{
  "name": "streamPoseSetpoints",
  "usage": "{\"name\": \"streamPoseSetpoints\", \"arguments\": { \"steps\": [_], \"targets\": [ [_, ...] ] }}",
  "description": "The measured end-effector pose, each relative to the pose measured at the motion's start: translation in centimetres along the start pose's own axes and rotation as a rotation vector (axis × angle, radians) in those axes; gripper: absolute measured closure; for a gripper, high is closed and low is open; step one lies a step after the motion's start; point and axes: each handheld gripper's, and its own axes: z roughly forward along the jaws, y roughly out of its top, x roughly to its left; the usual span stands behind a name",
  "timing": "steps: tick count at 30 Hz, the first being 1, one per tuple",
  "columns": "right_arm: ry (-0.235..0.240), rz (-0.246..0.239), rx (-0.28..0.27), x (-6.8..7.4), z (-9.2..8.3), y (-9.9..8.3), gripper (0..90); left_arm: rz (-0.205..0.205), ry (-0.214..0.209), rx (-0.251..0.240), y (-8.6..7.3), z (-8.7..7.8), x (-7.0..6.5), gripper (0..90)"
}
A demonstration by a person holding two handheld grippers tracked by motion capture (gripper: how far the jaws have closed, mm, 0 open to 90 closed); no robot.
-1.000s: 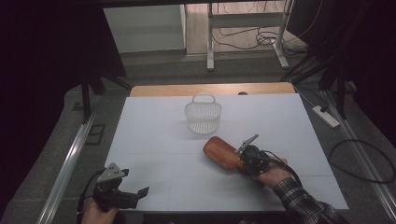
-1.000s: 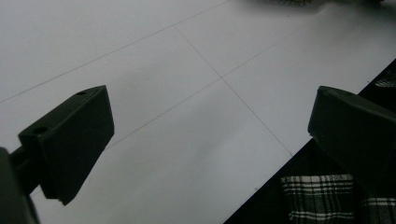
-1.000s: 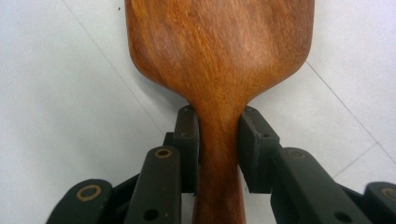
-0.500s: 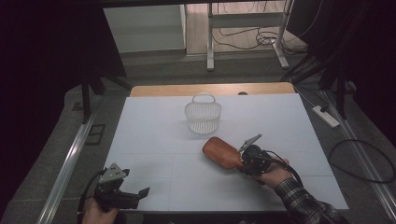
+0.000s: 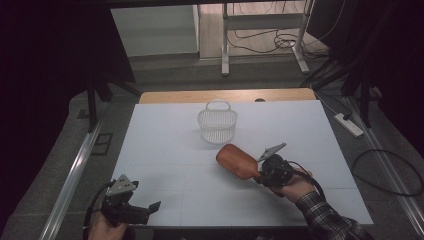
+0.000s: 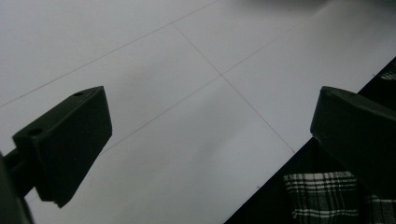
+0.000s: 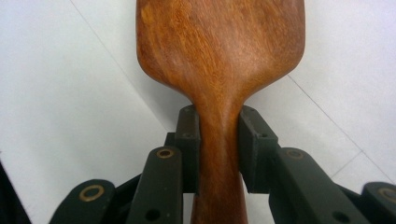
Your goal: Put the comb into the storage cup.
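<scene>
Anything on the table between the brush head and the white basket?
Nothing: in the high view, only a bare strip of white table separates the wooden brush from the basket.

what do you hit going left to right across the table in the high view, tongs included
left tongs at the near left corner → white basket → wooden hairbrush → right tongs shut on the brush's handle

Wooden hairbrush (image 5: 237, 161), handle between jaws

Reddish-brown wooden brush (image 7: 219, 56), white basket (image 5: 217, 126)
</scene>
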Motion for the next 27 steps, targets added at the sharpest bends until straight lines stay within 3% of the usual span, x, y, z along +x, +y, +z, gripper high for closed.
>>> {"name": "streamPoseSetpoints", "arguments": {
  "steps": [4,10,18,27],
  "targets": [
    [0.012,0.005,-0.021,-0.1,-0.4,0.0,71.6,0.008,-0.008,-0.016,0.2,0.1,0.0,0.0],
    [0.021,0.012,-0.062,-0.1,-1.1,-0.1,71.6,0.014,-0.06,-0.024,1.0,0.5,0.1,0.0],
    [0.031,0.016,-0.113,-0.2,-2.1,-0.2,71.6,0.036,-0.083,-0.033,2.0,1.2,0.0,0.0],
    [0.037,0.004,-0.165,0.0,-2.8,-0.1,71.5,0.015,-0.144,-0.077,4.0,1.9,-0.2,0.0]
  ]
}}
